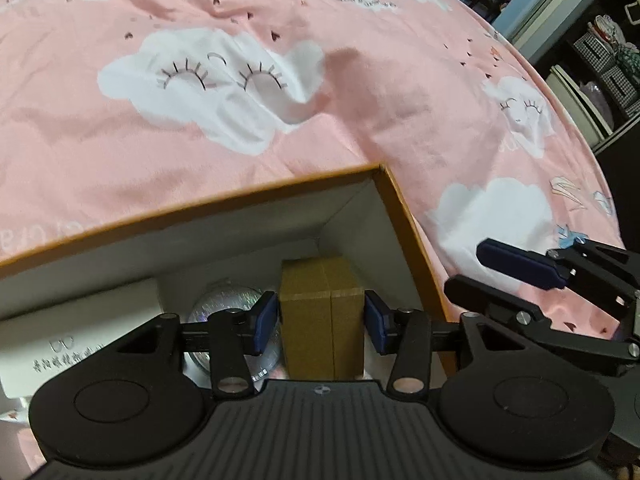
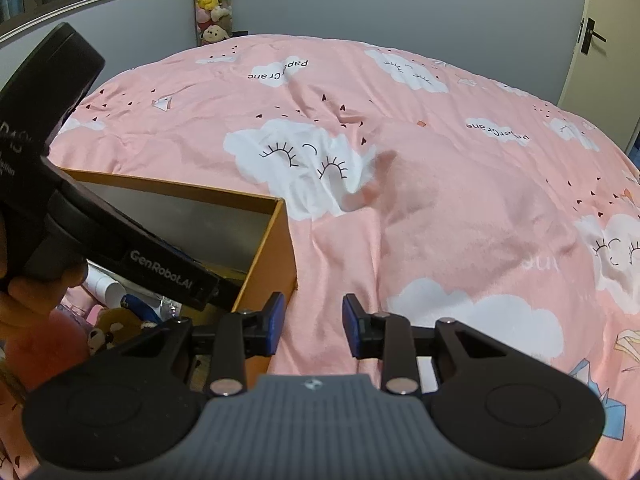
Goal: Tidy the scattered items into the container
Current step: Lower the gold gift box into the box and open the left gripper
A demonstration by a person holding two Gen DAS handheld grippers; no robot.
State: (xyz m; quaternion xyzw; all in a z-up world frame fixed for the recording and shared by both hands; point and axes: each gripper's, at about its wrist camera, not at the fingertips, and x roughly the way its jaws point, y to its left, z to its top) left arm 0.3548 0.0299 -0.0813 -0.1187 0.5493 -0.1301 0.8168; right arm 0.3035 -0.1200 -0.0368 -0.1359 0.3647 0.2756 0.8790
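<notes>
**Left tongs straddling the cork block in the box**

Left gripper point(image 1: 320, 322) is apart, blue pads flanking the upright brown cork block point(image 1: 322, 320), untouched, near the orange cardboard box's point(image 1: 404, 216) far right corner. Right gripper point(image 2: 314, 326) hangs apart, empty, over the pink cloud-print bedspread point(image 2: 460, 208).

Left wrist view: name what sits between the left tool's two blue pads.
A tan cardboard block stands upright there, inside the orange-rimmed box; slight gaps show at both pads, so it looks released.

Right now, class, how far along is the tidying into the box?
Done: a white carton and a shiny round object already lie in the orange box. In hand: the left gripper straddles a brown block inside the box, pads apparently just clear. Left: nothing loose shows on the pink bedspread; the right gripper is empty.
</notes>
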